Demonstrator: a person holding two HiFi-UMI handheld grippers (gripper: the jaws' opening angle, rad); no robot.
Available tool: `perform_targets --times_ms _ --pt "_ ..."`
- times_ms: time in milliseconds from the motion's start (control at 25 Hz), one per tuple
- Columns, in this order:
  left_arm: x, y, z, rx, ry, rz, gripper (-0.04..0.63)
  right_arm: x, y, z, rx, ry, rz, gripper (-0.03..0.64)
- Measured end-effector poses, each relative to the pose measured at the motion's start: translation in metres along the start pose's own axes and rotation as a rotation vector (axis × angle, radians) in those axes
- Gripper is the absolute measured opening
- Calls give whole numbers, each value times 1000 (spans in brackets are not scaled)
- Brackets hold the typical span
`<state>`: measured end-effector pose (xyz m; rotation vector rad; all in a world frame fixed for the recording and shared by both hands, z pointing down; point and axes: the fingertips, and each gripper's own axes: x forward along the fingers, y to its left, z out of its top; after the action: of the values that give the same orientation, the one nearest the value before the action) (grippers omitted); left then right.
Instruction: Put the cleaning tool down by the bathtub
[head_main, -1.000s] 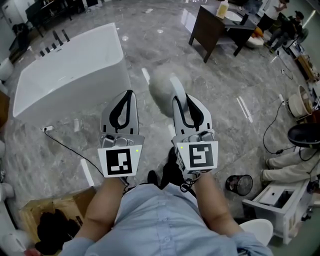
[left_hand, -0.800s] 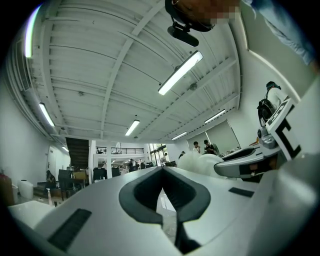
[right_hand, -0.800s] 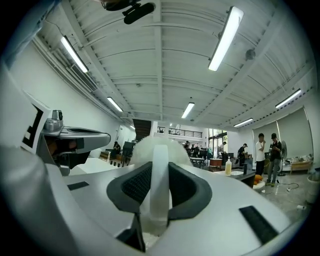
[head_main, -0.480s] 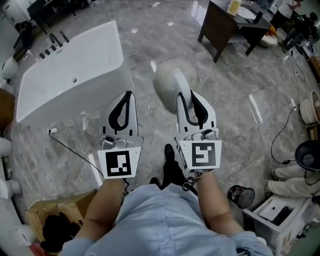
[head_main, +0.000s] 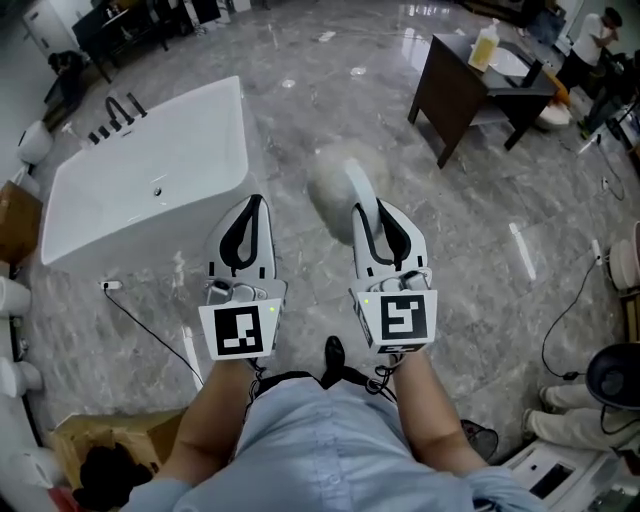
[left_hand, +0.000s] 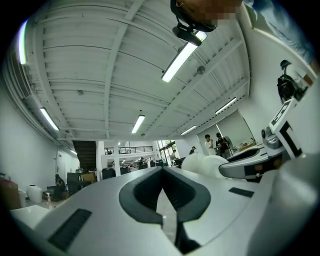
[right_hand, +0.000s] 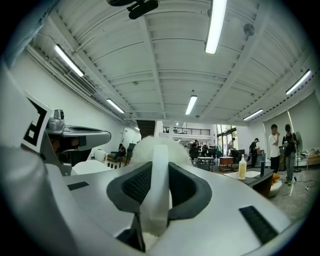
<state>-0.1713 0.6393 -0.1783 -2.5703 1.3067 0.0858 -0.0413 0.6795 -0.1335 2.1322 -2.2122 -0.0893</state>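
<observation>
The floor (head_main: 430, 230) is shiny grey stone in a big room. Nearest, at seven o'clock, a brown cardboard box (head_main: 75, 435) sits on the floor. The left gripper (head_main: 255, 205) is just left of the middle. Its jaws are pressed together with nothing in them. The right gripper (head_main: 380, 212) is just right of the middle, clamped on the white handle of the cleaning tool (head_main: 335, 180). The tool's fluffy head sticks out past the jaws toward twelve o'clock, up above the floor. The white bathtub (head_main: 150, 190) is at ten o'clock, near the tool but not touching it. Farther off, at one o'clock, a dark table (head_main: 455, 85) holds a bottle (head_main: 484, 45).
</observation>
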Motion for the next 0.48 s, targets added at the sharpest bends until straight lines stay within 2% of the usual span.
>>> perform_targets --times_ms 240,480 --pt "38 17 0 19 -10 44 15 39 -27 3 -9 -5 7 100" --pt "64 34 -19 22 4 66 15 76 -34 -9 -20 2 24 101"
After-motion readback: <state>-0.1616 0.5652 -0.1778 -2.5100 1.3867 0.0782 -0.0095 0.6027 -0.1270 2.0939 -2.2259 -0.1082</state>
